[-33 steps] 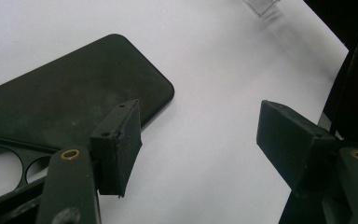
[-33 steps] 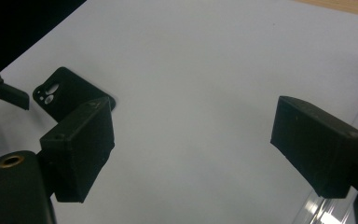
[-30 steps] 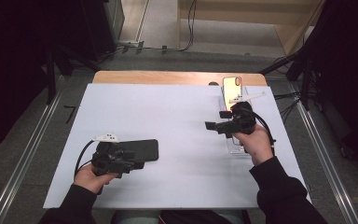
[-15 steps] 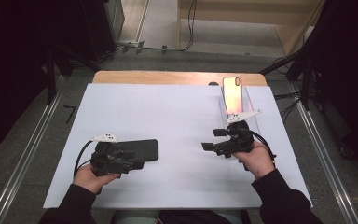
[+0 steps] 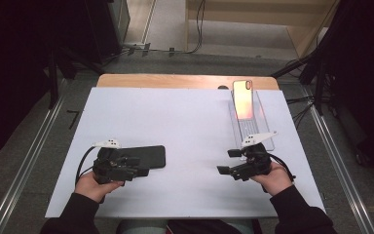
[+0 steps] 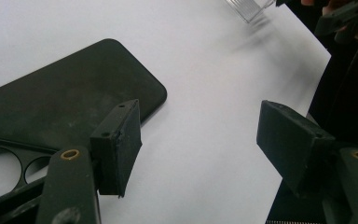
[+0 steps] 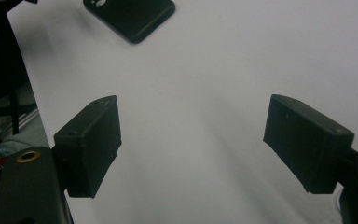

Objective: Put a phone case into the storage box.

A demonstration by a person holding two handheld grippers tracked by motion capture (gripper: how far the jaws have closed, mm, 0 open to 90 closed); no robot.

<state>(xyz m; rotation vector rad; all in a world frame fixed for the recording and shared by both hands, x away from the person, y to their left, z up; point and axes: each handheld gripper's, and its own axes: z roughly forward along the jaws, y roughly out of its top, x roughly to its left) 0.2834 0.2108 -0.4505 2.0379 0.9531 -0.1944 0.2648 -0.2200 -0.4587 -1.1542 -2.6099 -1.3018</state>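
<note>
Judging by how things lie, you are near the start: the phone [image 5: 243,100] and the black case [image 5: 148,156] are well apart and nothing is lifted. The phone rests with its orange-lit back up at the far end of a clear stand [image 5: 259,134] on the right of the white bench [image 5: 185,126]. The case lies flat on the bench at front left, camera cut-out toward your left hand.

Your left tongs [image 5: 140,165] sit right at the case, spread wide; in the left gripper view one pad [image 6: 119,144] hangs over the case's near edge and the other is out over bare bench, so nothing is gripped. Your right tongs [image 5: 228,162] hover over bare bench just beside the stand's near end. They have just been closing, yet a clear gap remains and nothing is between them.

What seems left is everything that counts: taking the phone from the stand, bringing it across, and seating it in the case.
</note>
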